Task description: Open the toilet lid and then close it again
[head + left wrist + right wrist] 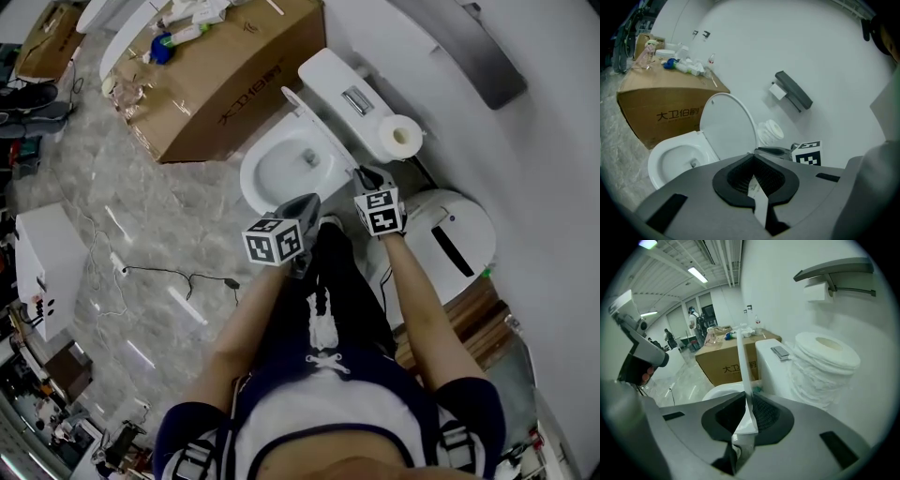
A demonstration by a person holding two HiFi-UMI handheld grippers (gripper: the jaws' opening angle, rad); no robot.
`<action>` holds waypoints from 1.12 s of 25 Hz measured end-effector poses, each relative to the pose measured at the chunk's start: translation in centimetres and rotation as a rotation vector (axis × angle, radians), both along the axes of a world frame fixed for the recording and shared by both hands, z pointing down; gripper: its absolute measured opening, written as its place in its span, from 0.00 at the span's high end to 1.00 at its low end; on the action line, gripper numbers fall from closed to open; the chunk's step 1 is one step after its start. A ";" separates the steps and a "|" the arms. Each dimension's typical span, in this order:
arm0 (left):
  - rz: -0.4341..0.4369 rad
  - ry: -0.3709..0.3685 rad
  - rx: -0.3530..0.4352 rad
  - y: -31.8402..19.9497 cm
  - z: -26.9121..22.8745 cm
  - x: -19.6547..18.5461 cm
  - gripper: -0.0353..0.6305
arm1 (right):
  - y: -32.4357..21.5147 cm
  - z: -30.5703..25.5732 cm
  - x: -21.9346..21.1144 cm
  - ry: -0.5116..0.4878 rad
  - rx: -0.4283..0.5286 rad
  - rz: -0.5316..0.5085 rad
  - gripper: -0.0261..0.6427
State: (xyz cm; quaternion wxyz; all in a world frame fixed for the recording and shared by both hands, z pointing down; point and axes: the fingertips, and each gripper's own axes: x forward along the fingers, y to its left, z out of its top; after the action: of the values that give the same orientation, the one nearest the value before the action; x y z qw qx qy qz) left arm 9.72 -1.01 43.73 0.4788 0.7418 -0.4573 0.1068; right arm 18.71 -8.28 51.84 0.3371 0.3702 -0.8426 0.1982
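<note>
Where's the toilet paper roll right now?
In the head view, the roll sits right of the tank, by the wall, just beyond the right gripper.

The white oval toilet lid (314,129) is standing raised, nearly upright along the bowl's far right edge, leaving the white bowl (251,183) uncovered.

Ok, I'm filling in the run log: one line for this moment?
lid: raised | right gripper: shut on lid | left gripper: shut
</note>
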 end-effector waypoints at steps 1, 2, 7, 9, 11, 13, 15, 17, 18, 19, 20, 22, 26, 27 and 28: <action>-0.003 0.000 -0.002 0.0 0.2 -0.2 0.94 | 0.5 0.0 -0.3 0.005 -0.002 -0.011 0.90; -0.006 0.000 -0.004 0.0 0.4 -0.4 0.94 | 0.9 -0.2 -0.6 0.011 -0.003 -0.022 0.90; -0.027 0.008 0.004 -0.4 0.8 -1.8 0.94 | 2.3 -0.2 -2.0 0.032 0.005 -0.040 0.90; -0.034 0.000 0.005 -0.5 1.0 -2.5 0.94 | 2.7 -0.1 -2.5 0.042 0.006 -0.053 0.90; -0.036 -0.003 0.005 -0.4 1.2 -2.8 0.94 | 3.2 0.1 -2.9 0.058 0.016 -0.070 0.90; -0.036 0.002 0.006 -0.3 1.3 -3.0 0.94 | 3.6 0.3 -3.4 0.069 0.027 -0.079 0.90; -0.034 0.002 0.004 -0.2 1.6 -3.1 0.94 | 4.1 0.4 -3.9 0.077 0.023 -0.081 0.90; -0.032 0.003 -0.001 -0.1 1.9 -3.2 0.94 | 4.7 0.4 -4.5 0.089 0.016 -0.087 0.90; -0.030 0.008 -0.005 0.0 2.1 -3.2 0.94 | 5.0 0.5 -4.8 0.099 0.014 -0.091 0.90; -0.028 0.015 -0.009 0.0 2.3 -3.2 0.94 | 5.3 0.6 -5.0 0.111 0.013 -0.097 0.90; -0.027 0.022 -0.013 0.1 2.5 -3.3 0.91 | 5.6 0.6 -5.3 0.124 0.012 -0.102 0.90; -0.028 0.031 -0.023 0.2 2.9 -3.4 0.86 | 6.1 0.7 -5.8 0.146 0.011 -0.111 0.90; -0.029 0.035 -0.039 0.3 4.4 -3.7 0.80 | 6.7 0.9 -6.6 0.166 0.025 -0.126 0.90; -0.026 0.035 -0.042 0.3 4.8 -3.8 0.79 | 6.9 1.0 -6.8 0.170 0.027 -0.133 0.90; -0.023 0.036 -0.043 0.3 5.1 -3.9 0.79 | 7.1 1.1 -6.9 0.175 0.027 -0.140 0.90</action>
State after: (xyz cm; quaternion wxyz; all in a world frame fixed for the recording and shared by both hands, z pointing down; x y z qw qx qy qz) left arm 5.86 -0.69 48.85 0.5040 0.7277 -0.4548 0.0976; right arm 11.76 -1.19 52.95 0.4175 0.3310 -0.8362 0.1299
